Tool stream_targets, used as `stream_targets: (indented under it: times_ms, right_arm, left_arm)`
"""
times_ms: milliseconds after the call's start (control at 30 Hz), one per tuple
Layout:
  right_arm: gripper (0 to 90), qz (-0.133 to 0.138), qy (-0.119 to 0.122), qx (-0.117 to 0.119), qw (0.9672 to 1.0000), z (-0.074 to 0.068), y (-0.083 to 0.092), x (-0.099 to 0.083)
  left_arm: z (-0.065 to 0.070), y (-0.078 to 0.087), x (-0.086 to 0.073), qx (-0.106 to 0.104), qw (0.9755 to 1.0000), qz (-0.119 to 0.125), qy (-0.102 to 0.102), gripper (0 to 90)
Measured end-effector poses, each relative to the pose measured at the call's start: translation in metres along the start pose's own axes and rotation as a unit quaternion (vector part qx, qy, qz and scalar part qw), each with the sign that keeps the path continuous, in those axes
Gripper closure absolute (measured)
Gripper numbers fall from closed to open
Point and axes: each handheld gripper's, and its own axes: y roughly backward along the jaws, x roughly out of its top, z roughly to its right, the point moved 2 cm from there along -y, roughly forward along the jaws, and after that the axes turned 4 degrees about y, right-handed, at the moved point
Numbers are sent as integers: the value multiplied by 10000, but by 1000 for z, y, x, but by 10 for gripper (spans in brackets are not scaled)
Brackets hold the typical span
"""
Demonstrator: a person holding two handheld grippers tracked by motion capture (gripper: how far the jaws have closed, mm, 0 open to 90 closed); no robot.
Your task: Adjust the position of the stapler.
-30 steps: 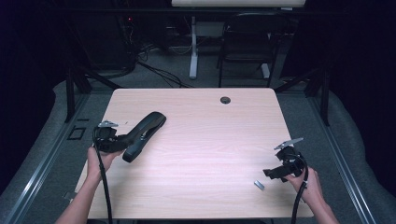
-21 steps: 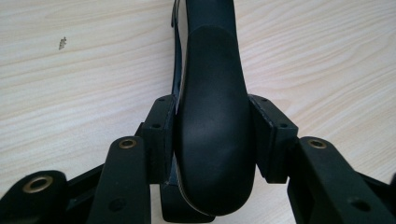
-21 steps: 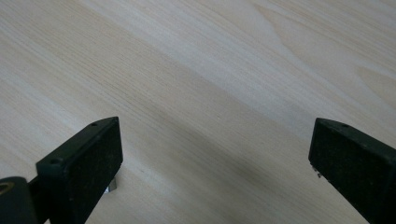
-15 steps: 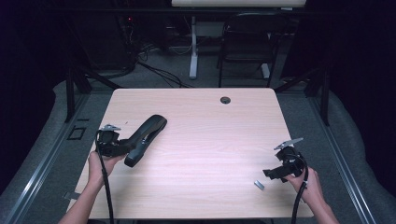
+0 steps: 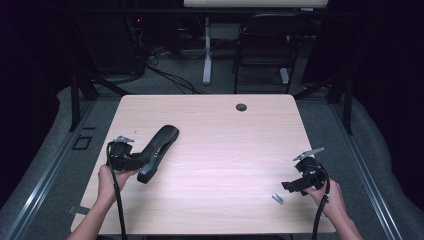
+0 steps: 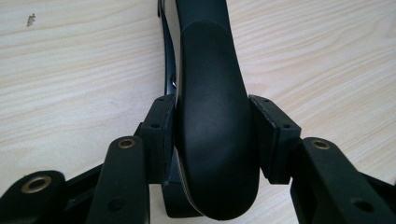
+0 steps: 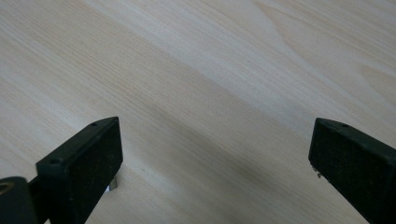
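On the table (image 5: 215, 125), the left gripper (image 6: 212, 135) clamps an unmarked black handle (image 6: 212, 107); the right gripper (image 7: 215, 154) fingers gape wide.

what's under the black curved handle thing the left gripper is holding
Under the black handle lies the bare wooden table. A thin black lever runs along its side, with a base part beneath the near end. The handle covers the rest.

You have one black stapler (image 5: 157, 152) clamped between the jaws of your left gripper (image 5: 131, 161). One small silver metal piece (image 5: 276, 198) lies just beside the jaws of your right gripper (image 5: 289, 186). Two grippers, one wooden table (image 5: 225, 150), one cable grommet (image 5: 241, 107).
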Motion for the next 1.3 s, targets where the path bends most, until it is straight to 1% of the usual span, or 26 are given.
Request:
stream_targets:
  times_ms: [200,267,433,533,567,600,733,800,967,1100,1300]
  right_arm:
    - [26,-20,5,-30,10000,0,0,0]
    - [26,-15,20,-6,10000,0,0,0]
    - [26,-60,65,-19,10000,0,-1,0]
    - [26,-37,47,-24,10000,-1,-1,0]
    - [26,-53,58,-33,10000,0,-1,0]
    - [26,-42,42,-25,10000,-1,-1,0]
    - [26,-54,40,-17,10000,-1,-1,0]
    - [27,-36,35,17,10000,-1,-1,1]
    - [26,-20,14,4,10000,-1,-2,1]
    - [27,-26,26,6,10000,-2,-2,1]
    - [27,-44,35,20,10000,-1,-2,1]
  left_arm:
    - [6,1,-2,2,10000,-59,-17,538]
    - [10,1,-3,26,9999,-111,-49,538]
    - [14,1,-4,35,9999,-125,-35,537]
    - [17,2,-5,52,9999,-145,-48,536]
    - [18,2,-5,76,9998,-154,-83,536]
    - [20,1,-6,74,9998,-152,-58,535]
    - [24,1,-7,45,9998,-189,-83,529]
    - [27,1,-7,39,9997,-203,-125,526]
    - [35,1,-9,12,9997,-212,-147,518]
    - [40,1,-10,11,9995,-250,-214,512]
    - [45,1,-12,-47,9994,-270,-209,508]
